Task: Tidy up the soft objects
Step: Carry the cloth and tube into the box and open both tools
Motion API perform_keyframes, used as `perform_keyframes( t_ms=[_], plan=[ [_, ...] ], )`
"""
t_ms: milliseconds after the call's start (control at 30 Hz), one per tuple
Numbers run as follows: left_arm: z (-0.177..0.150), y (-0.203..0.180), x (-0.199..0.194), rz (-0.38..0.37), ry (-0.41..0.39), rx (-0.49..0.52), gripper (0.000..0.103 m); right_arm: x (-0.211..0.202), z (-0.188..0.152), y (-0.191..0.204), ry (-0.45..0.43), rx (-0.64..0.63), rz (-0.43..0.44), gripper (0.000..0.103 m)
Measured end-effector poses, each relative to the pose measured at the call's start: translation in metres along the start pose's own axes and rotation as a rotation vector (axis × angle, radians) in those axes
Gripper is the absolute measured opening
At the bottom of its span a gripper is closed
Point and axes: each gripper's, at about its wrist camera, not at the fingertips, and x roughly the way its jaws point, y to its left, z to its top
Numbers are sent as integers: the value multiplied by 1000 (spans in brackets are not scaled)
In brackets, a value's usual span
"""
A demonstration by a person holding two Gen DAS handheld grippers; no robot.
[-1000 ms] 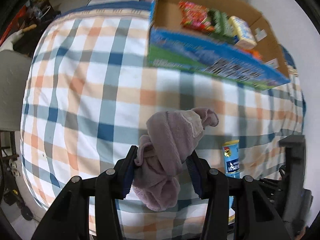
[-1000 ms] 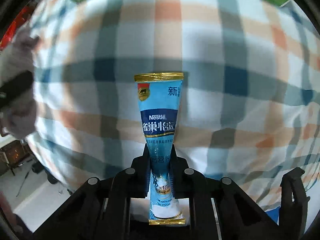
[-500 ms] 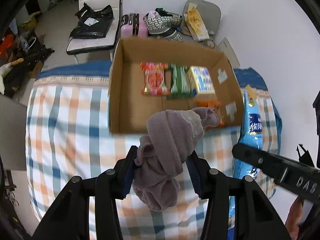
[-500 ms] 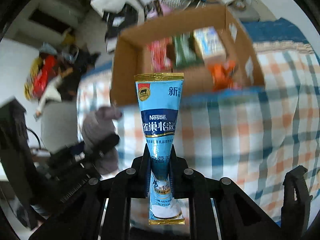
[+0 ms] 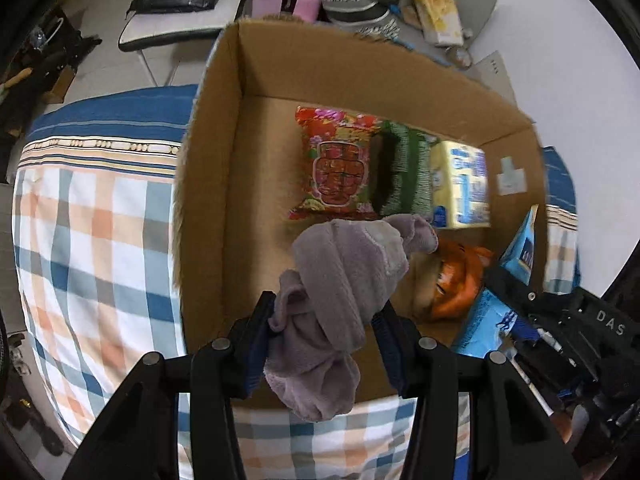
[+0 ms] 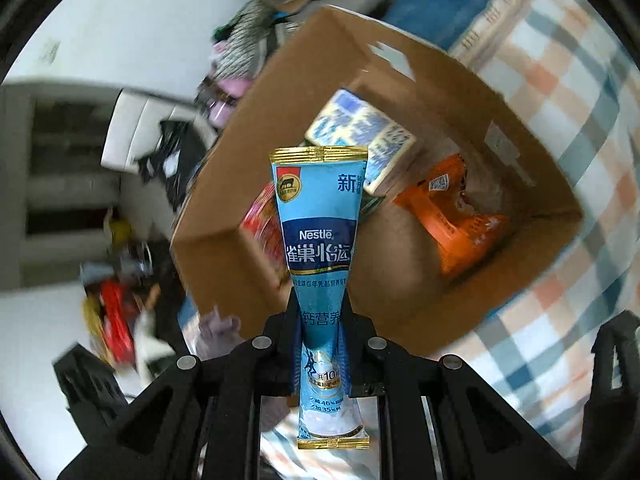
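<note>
Left wrist: jaws clamp purple cloth point(image 5: 340, 280) above bare box floor point(image 5: 260, 216); right jaws pinch blue sachet point(image 6: 320, 232)

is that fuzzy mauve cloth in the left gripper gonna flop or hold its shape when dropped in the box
Likely floppy: the fuzzy mauve cloth sags in folds on both sides of the left gripper. It probably weighs little, since the fingers hold it by one bunched section. It should land in a heap in the brown cardboard box without rolling.

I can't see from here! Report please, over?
Left gripper shut on purple cloth. Right gripper shut on blue sachet. Both above cardboard box. Nothing blocking.
</note>
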Motion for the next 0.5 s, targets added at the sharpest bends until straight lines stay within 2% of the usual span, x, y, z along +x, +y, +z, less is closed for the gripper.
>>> perform_keyframes(
  t_ms=[200,400,500],
  plan=[
    [14,-6,28,32,58,29,46,51,10,-27,9,155,17,15],
    [14,-9,46,17,125,41,49,79,6,-22,63,111,-9,18],
    [12,-9,48,0,139,22,50,88,8,-15,94,67,-11,29]
  ],
)
